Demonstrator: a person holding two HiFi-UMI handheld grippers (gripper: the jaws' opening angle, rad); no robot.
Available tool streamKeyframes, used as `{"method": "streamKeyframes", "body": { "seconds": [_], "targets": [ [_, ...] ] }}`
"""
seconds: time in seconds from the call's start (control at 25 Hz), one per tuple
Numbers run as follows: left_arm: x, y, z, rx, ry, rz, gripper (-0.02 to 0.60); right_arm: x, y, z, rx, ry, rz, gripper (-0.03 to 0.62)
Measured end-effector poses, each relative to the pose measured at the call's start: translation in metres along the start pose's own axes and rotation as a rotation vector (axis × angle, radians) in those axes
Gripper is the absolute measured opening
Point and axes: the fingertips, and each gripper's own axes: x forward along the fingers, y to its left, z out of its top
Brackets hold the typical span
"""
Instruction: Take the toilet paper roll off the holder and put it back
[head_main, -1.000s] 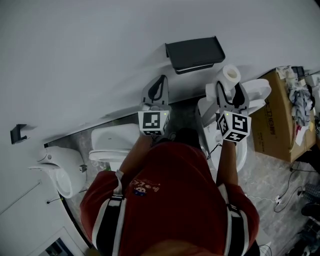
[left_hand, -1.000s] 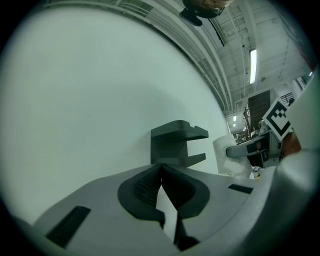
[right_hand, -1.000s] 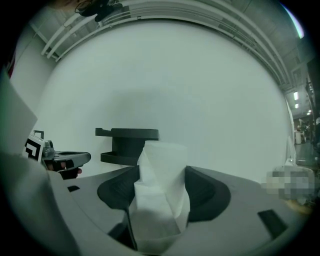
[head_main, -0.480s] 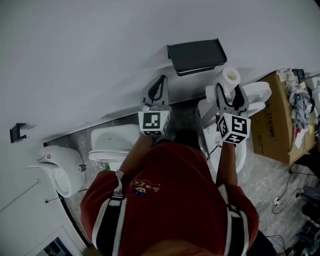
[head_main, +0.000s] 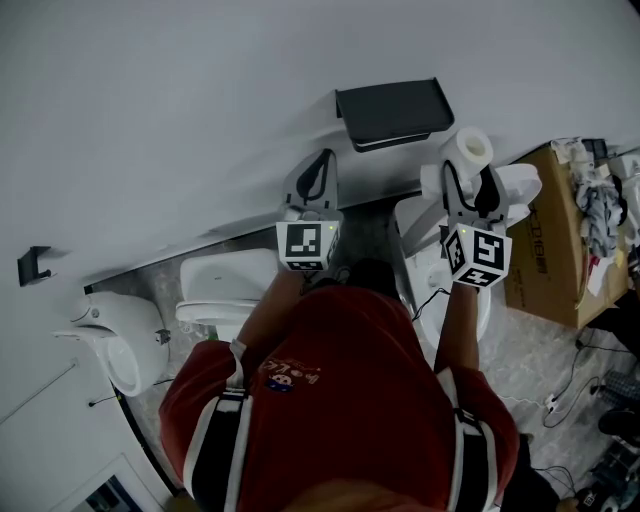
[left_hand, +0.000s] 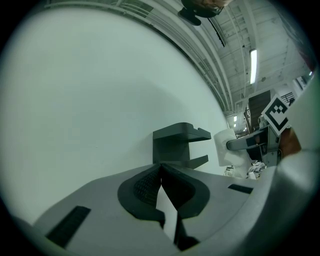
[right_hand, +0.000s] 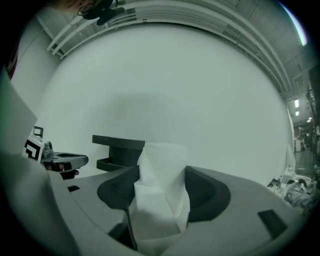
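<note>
The white toilet paper roll (head_main: 472, 148) is off the dark grey wall holder (head_main: 390, 113) and sits a little to its right and lower. My right gripper (head_main: 470, 178) is shut on the roll, its jaws pressing both sides. In the right gripper view the roll (right_hand: 162, 192) fills the gap between the jaws, with the holder (right_hand: 117, 150) off to the left on the wall. My left gripper (head_main: 321, 168) hangs below and left of the holder, shut on nothing. In the left gripper view the holder (left_hand: 177, 145) is straight ahead, with the roll (left_hand: 224, 149) at its right.
A plain white wall fills the upper part of the head view. Toilets stand below: one (head_main: 215, 285) under my left arm, another (head_main: 510, 190) under the right gripper. A cardboard box (head_main: 555, 240) with clutter is at the right. A small black hook (head_main: 35, 265) is on the wall at far left.
My right gripper has shifted a little to the right with the roll, away from the holder. The left gripper has stayed put.
</note>
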Motion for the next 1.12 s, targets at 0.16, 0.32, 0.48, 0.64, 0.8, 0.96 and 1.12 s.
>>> {"method": "streamKeyframes", "body": {
  "seconds": [0.16,0.32,0.48,0.64,0.8,0.96,1.12],
  "targets": [
    [-0.001,0.001,0.005,0.006,-0.011,0.004,0.018,-0.001,-0.008,0.018,0.036,-0.032,-0.008,0.291],
    [-0.002,0.002,0.007,0.009,-0.021,0.005,0.018,-0.002,-0.011,0.049,0.041,-0.090,-0.014,0.290],
    [-0.003,0.004,0.007,0.001,-0.024,0.011,0.018,0.000,-0.006,0.086,0.015,-0.166,0.000,0.290],
    [-0.004,0.004,0.003,-0.002,-0.015,0.007,0.018,0.009,0.003,0.115,0.010,-0.229,0.019,0.288],
    [-0.008,0.004,0.002,-0.007,-0.017,0.008,0.018,0.018,0.019,0.138,0.011,-0.278,0.060,0.288],
    [-0.012,0.011,0.001,-0.008,-0.015,0.026,0.018,0.031,0.040,0.148,0.009,-0.293,0.107,0.288],
    [-0.019,0.021,0.002,-0.006,-0.020,0.055,0.018,0.044,0.064,0.146,0.007,-0.282,0.157,0.288]
  ]
}}
